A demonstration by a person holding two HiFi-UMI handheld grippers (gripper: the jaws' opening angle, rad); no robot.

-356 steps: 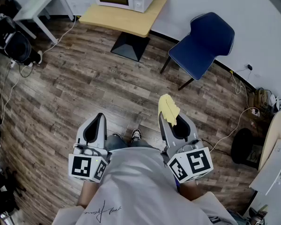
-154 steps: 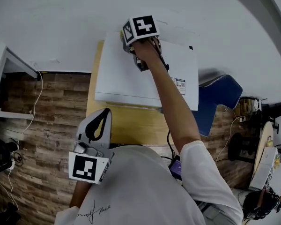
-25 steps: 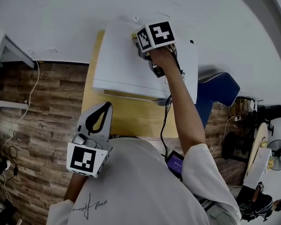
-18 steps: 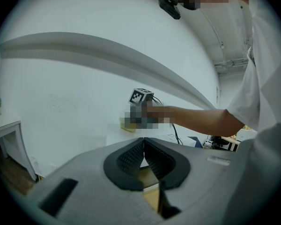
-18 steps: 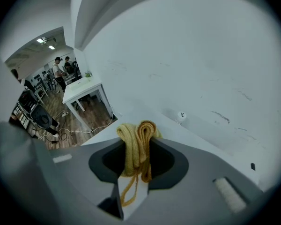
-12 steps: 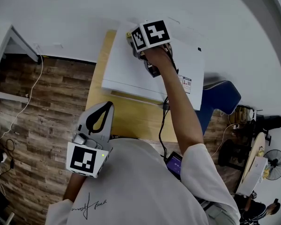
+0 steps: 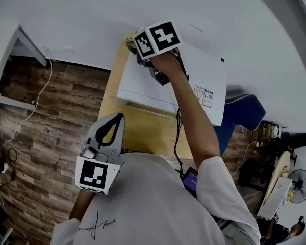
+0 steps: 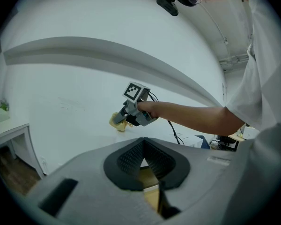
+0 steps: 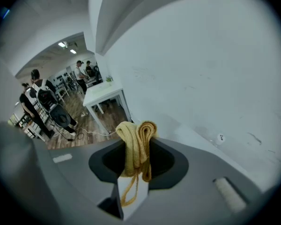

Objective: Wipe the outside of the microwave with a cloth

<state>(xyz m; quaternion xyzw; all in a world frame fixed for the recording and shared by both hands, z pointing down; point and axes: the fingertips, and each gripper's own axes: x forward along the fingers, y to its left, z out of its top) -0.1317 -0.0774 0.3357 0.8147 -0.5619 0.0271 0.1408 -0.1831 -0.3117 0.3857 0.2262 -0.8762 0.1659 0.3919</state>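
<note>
R gripper (image 9: 135, 175) clamped on yellow cloth (image 9: 136, 142), at microwave (image 7: 194, 78) top's far corner, upper centre. L gripper (image 8: 145, 162) closed, empty, lower left. Risk: cloth's bunched, so bare jaw tips may scrape casing.

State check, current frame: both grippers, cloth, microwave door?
left gripper: shut, nothing between the jaws, held low by the person's body.
right gripper: shut on the cloth, at the far left corner of the microwave's top.
cloth: yellow, bunched and folded between the jaws.
microwave: standing on the wooden table; door looks closed from above.
</note>
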